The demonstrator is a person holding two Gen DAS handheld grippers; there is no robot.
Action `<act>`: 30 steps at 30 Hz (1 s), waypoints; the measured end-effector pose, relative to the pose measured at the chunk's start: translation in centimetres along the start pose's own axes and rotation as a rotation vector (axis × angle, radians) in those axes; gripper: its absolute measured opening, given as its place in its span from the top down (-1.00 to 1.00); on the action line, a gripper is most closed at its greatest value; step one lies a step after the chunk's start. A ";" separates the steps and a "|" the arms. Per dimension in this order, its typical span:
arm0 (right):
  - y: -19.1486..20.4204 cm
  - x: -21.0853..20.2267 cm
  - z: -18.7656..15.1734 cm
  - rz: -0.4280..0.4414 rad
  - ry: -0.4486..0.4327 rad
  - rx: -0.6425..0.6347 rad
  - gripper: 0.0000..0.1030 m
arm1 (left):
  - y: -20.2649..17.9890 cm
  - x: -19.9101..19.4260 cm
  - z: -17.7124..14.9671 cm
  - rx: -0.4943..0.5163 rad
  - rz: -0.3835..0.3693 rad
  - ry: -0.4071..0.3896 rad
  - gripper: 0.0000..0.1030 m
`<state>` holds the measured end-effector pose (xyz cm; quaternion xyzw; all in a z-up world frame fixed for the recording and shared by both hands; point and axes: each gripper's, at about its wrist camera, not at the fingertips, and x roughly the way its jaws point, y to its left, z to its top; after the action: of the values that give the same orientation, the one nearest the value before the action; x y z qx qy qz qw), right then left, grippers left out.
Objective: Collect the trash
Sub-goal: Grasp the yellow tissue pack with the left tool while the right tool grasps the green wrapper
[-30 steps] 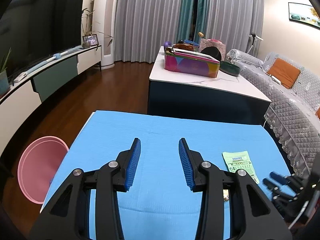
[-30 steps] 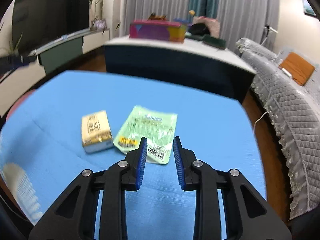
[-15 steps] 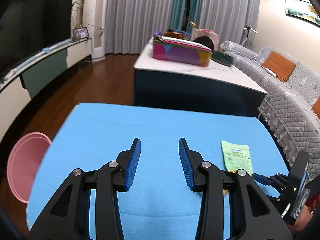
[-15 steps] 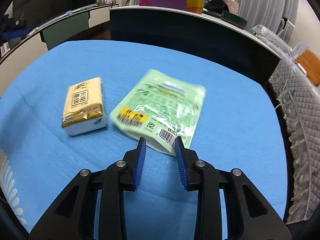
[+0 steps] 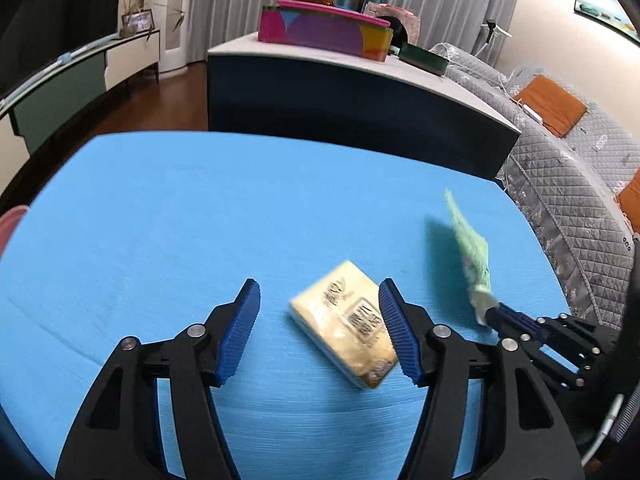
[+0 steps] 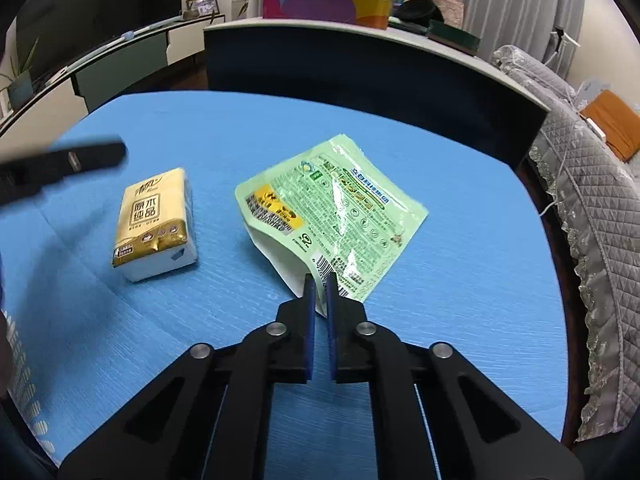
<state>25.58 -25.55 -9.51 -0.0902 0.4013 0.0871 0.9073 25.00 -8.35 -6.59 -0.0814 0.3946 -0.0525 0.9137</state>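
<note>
The right gripper (image 6: 319, 284) is clamped on the near edge of the green pouch (image 6: 340, 208), its blue pads pinching the corner by the barcode; the pouch is tilted, its near end raised off the blue mat (image 6: 460, 280) and its far end low over it. From the left wrist view the pouch (image 5: 472, 256) shows edge-on and blurred, held up by the right gripper (image 5: 490, 314) to the right of the tissue pack (image 5: 346, 324). The left gripper (image 5: 318, 328) hangs with its jaws wide apart and holds nothing; the tissue pack lies flat on the mat (image 5: 200, 220) between its fingers, close to the right pad. In the right wrist view the tissue pack (image 6: 154, 220) lies just left of the pouch, apart from it. Behind the mat stands a dark counter (image 6: 360, 64) with a colourful box (image 6: 326, 2) on it, and a quilted sofa (image 6: 592, 184) is off to the mat's right.
</note>
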 end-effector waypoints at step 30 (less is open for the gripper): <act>-2.0 -1.7 -0.2 -0.090 -0.017 0.046 1.00 | -2.7 2.3 -0.7 0.022 0.089 0.103 -0.60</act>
<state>24.76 -27.65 -8.14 -0.0865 0.3912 0.0374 0.9155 25.99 -11.42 -8.18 -0.0509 0.4438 -0.0202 0.8945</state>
